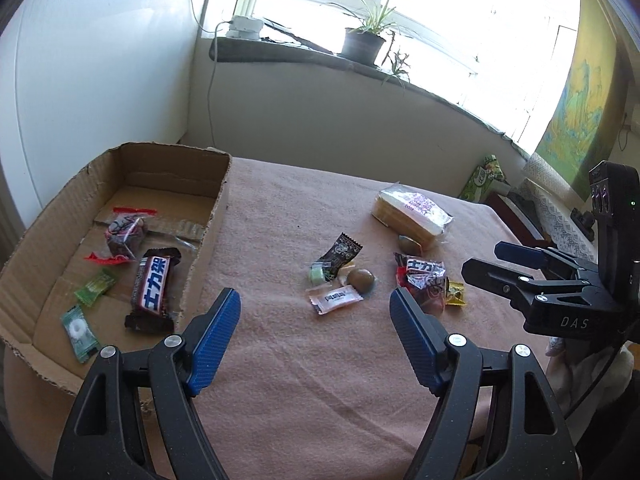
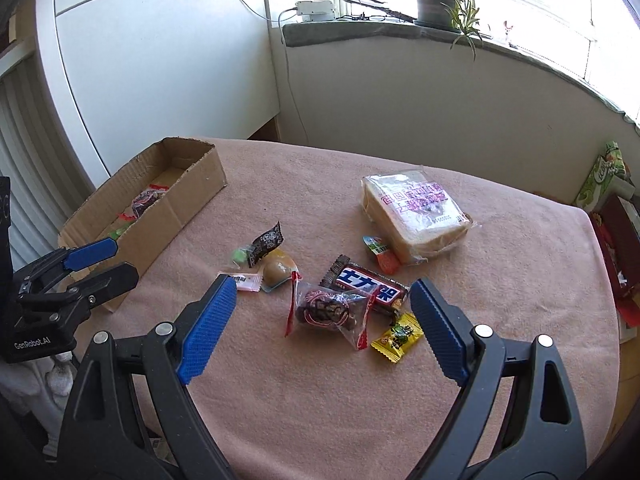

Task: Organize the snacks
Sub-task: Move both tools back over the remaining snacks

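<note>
A: Both of my hand-held grippers stand wide and empty. The right hand-held gripper hovers over the clear bag with red ends, lying on the counter against the chocolate bar.

B: And the box?

A: The cardboard box sits at the left, a few snacks inside; the left hand-held gripper is beside it.

B: Advice?

A: I'd pinch the bag across its bulge, clear of the yellow candy.
</note>
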`<state>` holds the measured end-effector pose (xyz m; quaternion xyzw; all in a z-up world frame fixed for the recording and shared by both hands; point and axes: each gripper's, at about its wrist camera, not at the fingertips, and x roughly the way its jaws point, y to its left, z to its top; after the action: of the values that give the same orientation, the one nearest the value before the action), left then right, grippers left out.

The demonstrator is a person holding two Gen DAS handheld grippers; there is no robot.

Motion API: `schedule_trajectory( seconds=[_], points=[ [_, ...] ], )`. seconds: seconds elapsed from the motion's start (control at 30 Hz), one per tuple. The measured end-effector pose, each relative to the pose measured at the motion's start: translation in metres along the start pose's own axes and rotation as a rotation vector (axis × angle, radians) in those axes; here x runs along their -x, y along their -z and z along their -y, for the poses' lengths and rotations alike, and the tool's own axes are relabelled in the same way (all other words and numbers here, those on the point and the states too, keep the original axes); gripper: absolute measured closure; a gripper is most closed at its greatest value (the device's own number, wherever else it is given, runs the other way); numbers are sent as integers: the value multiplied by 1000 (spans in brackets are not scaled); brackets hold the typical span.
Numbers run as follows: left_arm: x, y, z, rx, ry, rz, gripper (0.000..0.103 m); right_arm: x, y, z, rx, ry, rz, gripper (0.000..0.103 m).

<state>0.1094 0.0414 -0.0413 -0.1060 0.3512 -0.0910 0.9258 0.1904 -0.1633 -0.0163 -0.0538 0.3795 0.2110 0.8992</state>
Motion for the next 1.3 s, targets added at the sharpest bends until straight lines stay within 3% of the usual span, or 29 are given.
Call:
schedule_trajectory(
  seconds=[0.27, 0.57, 1.03, 1.1, 1.17, 1.3],
  points=[
    [-42, 2, 6, 13, 67, -92, 48, -22, 14, 4, -11, -55, -51, 13],
    [-73, 3, 11, -55, 54, -150, 48, -50, 18, 6, -19, -79, -98, 29],
    [-97, -6, 9, -101, 51, -210, 48, -66, 18, 11, -17, -74, -117, 29],
    [-96, -5, 10, -108, 60, -213, 48, -67, 20, 15, -22, -78, -127, 39],
    [-97, -5, 14, -127, 73, -222, 48, -66, 21, 18, -31, -85, -126, 39],
    [-96, -1, 21, -159, 88, -238, 62, -64, 22, 20, -29, -85, -126, 39]
  ],
)
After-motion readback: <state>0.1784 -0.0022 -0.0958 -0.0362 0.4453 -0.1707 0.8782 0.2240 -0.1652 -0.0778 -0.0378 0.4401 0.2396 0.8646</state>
